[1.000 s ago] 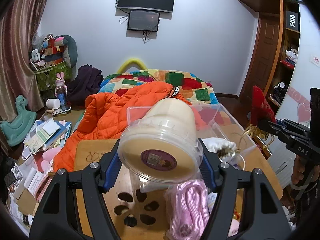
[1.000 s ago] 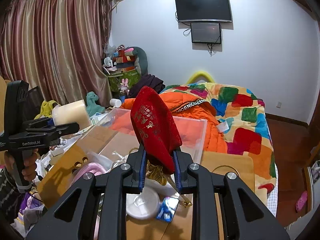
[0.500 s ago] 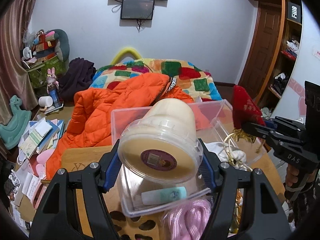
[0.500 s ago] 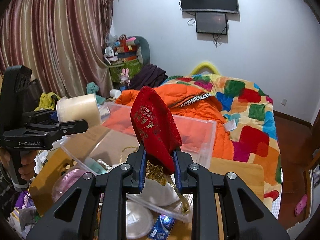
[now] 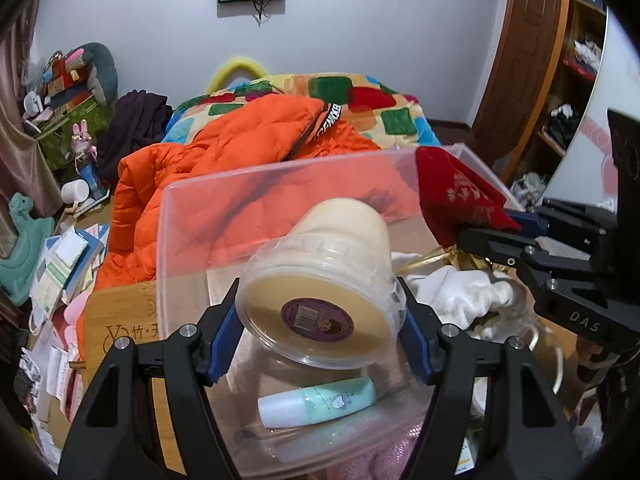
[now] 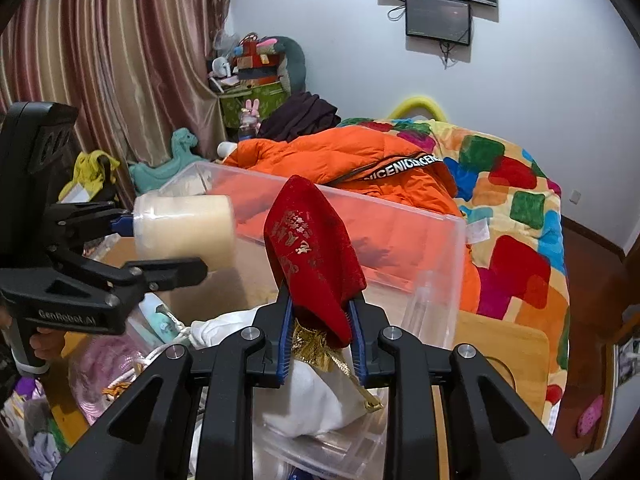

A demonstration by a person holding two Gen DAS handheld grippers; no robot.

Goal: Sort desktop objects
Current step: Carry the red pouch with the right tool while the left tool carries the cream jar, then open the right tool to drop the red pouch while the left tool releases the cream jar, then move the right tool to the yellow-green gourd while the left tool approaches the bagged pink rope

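My left gripper (image 5: 320,332) is shut on a cream plastic tub (image 5: 320,280) with a clear lid and holds it on its side above the clear plastic bin (image 5: 188,216). The tub also shows in the right wrist view (image 6: 184,228). My right gripper (image 6: 320,336) is shut on a red velvet pouch (image 6: 312,248) with gold trim, over the bin's right half; the pouch also shows in the left wrist view (image 5: 456,196). In the bin lie a mint-and-white tube (image 5: 316,400) and a white cloth bag (image 6: 312,400).
The bin stands on a wooden board (image 5: 116,320). A pink bundle (image 6: 104,364) lies by the bin's near left. An orange jacket (image 5: 224,152) and a colourful quilt (image 6: 516,208) cover the bed behind. Books and papers (image 5: 60,272) pile up at the left.
Both grippers have moved forward and down over the clear bin with the tub and the pouch held. The bin's inside and the mint tube now fill the left view.
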